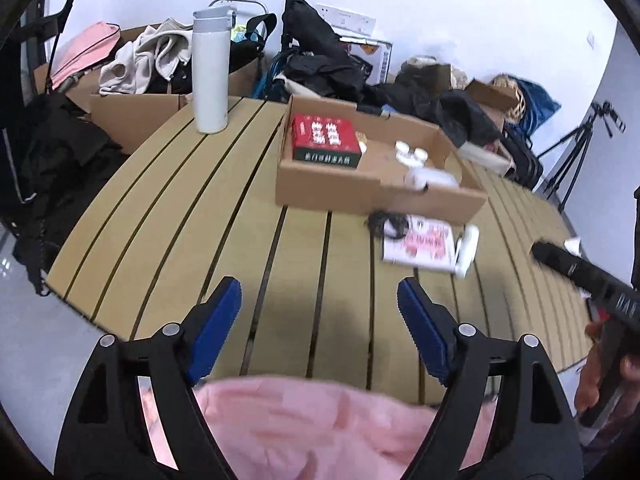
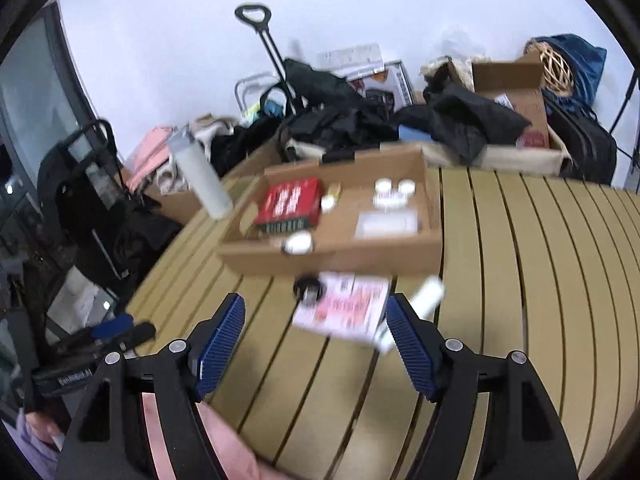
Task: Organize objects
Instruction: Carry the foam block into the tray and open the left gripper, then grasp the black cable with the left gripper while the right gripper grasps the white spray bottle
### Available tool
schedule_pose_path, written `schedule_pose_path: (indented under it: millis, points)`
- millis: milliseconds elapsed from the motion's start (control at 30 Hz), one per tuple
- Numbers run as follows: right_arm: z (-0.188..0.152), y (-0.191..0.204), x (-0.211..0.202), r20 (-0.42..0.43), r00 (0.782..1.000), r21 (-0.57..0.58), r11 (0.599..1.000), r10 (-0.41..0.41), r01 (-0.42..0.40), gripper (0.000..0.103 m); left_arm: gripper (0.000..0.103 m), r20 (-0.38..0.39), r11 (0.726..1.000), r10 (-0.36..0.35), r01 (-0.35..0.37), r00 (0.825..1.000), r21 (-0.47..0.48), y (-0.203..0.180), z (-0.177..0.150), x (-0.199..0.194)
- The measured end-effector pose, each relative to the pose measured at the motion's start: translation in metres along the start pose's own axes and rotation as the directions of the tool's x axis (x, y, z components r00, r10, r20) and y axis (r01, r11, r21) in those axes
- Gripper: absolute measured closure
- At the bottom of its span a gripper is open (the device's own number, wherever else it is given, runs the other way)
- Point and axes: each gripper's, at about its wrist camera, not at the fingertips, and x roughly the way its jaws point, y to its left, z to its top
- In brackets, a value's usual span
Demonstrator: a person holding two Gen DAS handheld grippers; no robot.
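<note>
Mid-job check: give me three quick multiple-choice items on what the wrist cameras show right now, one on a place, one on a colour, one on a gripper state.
1. Where does the white bottle stand?
A. Inside the cardboard tray
B. On the table, left of the cardboard tray
C. On the floor

2. What colour is the top of the large box in the tray?
A. Red
B. Blue
C. Yellow

3. How are the left gripper and right gripper set?
A. Both shut on an item
B. Left shut, right open
C. Both open, holding nothing

Answers: 1 B, the bottle is upright on the slatted table outside the tray. 2 A, its top face is red. 3 C, bare table shows between each pair of blue pads.
</note>
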Motion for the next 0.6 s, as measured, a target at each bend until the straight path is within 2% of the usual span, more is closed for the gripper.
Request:
schedule_pose_path:
  millis: [33,133,267,333,433,533,600]
  points:
    - [-0.012,0.004,0.004,-0.041,0.999,-0.007,1.000,0.000,-0.001,0.026,0.025,-0.008,1.000,0.002,-0.002,1.000,0.008,-0.003,-0.004,-0.001]
    - [-0.038,0.004,0.007,-0.093,0.996,0.003,1.000,0.011,-0.011,0.026,0.025,-0.009,0.999,-0.007,0.008,1.000,0.037,-0.009,-0.014,-0.007]
    - [-0.055,-0.003,0.005,-0.116,0.993,0.025,0.999,0.038,-0.035,0.027,0.024,-0.005,0.998,-0.025,0.025,1.000,0.064,-0.018,-0.021,-0.011]
    - [-0.058,-0.005,0.003,-0.111,0.994,0.026,1.000,0.020,-0.017,0.030,0.024,-0.011,0.997,-0.032,0.032,0.999,0.072,-0.022,-0.021,-0.007]
    - [-0.055,-0.013,0.003,-0.097,0.995,0.027,1.000,-0.013,0.015,0.033,0.024,-0.025,0.993,-0.063,0.065,0.998,0.095,-0.032,-0.015,0.007]
    - [-0.049,-0.025,0.010,-0.096,0.995,0.037,0.998,-0.037,0.041,0.034,0.018,-0.069,0.980,-0.179,0.184,0.981,0.072,-0.039,0.000,0.037]
    - [-0.046,-0.032,0.015,-0.099,0.994,0.045,0.998,-0.043,0.047,0.036,0.018,-0.107,0.981,-0.175,0.182,0.979,0.061,-0.046,0.015,0.065]
